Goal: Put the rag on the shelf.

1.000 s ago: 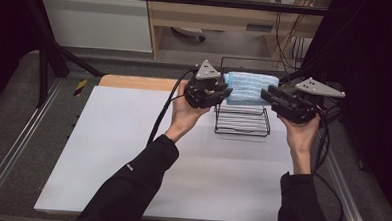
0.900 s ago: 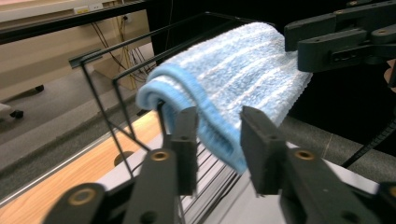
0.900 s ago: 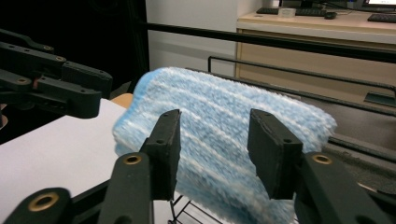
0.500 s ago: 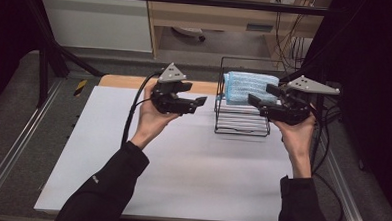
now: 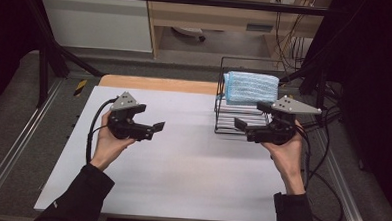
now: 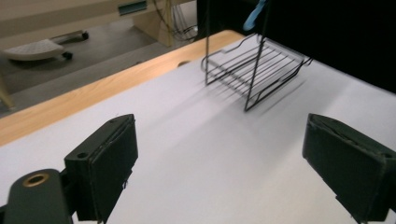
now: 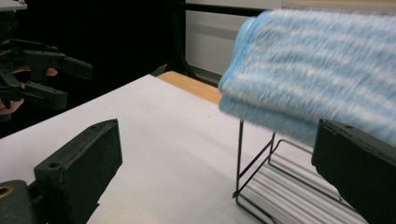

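Now, read from left to right:

Left gripper (image 5: 159, 127): held in the person's left hand over the white table (image 5: 181, 180), well apart from the rack; its jaws point toward the right side of the high view. They have just been opening and now stand wide, with nothing between them. In the left gripper view (image 6: 224, 154) only bare table surface shows in the gap.

Wire rack (image 5: 233, 123): black, standing upright at the far right part of the table. It lies ahead and to the right of the left gripper in the left gripper view, and just beside the right gripper in the high view.

Folded towel (image 5: 251, 88): blue and white, resting across the top of the wire rack. Its long axis runs left to right in the high view, and one end overhangs the rack on the side facing the right gripper.

Right gripper (image 5: 249, 116): held in the person's right hand, at the near right corner of the rack, just below the towel. Its jaws have just been opening and now stand wide, gripping nothing. In the right gripper view (image 7: 219, 163) the towel (image 7: 317, 79) hangs above the gap, close over the right-hand jaw; contact cannot be told.

Nearer hand: the right, by a clear margin, judged from the high view.
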`<action>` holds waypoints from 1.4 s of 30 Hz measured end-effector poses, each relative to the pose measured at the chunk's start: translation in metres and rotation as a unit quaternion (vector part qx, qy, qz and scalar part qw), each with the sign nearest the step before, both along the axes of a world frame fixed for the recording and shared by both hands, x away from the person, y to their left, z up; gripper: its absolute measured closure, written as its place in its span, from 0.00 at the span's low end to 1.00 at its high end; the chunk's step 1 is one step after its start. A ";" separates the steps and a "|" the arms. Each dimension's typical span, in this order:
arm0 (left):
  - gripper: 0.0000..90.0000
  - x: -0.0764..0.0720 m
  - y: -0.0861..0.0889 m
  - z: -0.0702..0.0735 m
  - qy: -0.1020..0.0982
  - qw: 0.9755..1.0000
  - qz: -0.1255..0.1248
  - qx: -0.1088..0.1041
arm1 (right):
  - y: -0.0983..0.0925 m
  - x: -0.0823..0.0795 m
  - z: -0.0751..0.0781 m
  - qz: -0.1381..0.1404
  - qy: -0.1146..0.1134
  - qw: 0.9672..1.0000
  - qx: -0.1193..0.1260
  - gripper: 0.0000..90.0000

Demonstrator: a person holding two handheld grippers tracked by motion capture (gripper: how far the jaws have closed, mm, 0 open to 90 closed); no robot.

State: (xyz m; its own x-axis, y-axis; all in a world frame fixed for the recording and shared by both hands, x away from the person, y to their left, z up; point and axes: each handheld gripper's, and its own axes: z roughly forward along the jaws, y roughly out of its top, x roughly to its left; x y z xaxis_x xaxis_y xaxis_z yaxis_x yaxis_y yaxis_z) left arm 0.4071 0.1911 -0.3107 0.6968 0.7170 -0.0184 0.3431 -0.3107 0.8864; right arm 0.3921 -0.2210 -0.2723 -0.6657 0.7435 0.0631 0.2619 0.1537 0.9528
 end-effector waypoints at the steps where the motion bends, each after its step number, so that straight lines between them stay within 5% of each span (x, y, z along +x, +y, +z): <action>1: 0.11 -0.002 0.004 -0.004 0.001 1.000 0.002 0.003 | 0.000 -0.002 -0.005 0.003 0.005 1.000 0.001 0.02; 13: 0.12 -0.030 0.048 -0.064 0.031 0.999 0.027 -0.001 | -0.003 -0.012 -0.073 0.020 0.068 0.997 0.003 0.01; 24: 0.12 -0.049 0.070 -0.106 0.051 0.998 0.027 0.022 | -0.008 -0.021 -0.131 0.034 0.110 0.993 -0.023 0.01; 33: 0.12 -0.057 0.085 -0.124 0.065 0.997 0.031 0.023 | -0.028 -0.030 -0.164 0.035 0.128 0.990 -0.050 0.01; 42: 0.12 -0.059 0.087 -0.131 0.072 0.997 0.027 0.025 | -0.039 -0.034 -0.181 0.029 0.147 0.987 -0.059 0.01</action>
